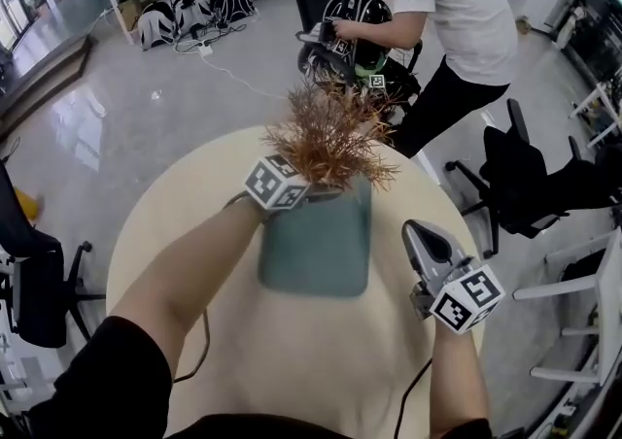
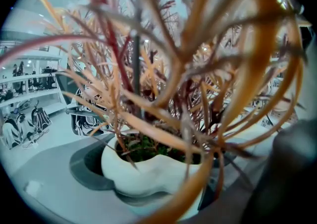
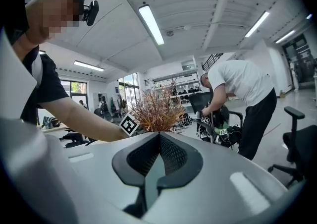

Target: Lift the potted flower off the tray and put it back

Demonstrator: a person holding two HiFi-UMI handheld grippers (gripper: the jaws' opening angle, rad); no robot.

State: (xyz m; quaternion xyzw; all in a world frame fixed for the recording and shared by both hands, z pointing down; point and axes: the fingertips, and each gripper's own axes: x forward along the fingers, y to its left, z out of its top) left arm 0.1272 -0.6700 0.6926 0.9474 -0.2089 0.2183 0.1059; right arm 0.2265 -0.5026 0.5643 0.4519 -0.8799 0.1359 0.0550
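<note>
The potted flower (image 1: 330, 141), with dry orange-brown fronds in a white lobed pot (image 2: 148, 168), stands at the far end of the grey-green tray (image 1: 316, 253) on the round beige table (image 1: 185, 223). My left gripper (image 1: 313, 190) reaches in from the left, its jaws on either side of the pot and closed on it. The fronds hide the pot's base, so I cannot tell whether it rests on the tray. My right gripper (image 1: 420, 231) hovers right of the tray, shut and holding nothing. In the right gripper view its fingertips (image 3: 158, 136) meet, and the flower (image 3: 157, 111) shows beyond them.
A person in a white shirt (image 1: 452, 10) bends over a chair loaded with helmets just beyond the table's far edge. Black office chairs stand to the right (image 1: 530, 175) and left (image 1: 34, 282). Cables hang off the table's near edge.
</note>
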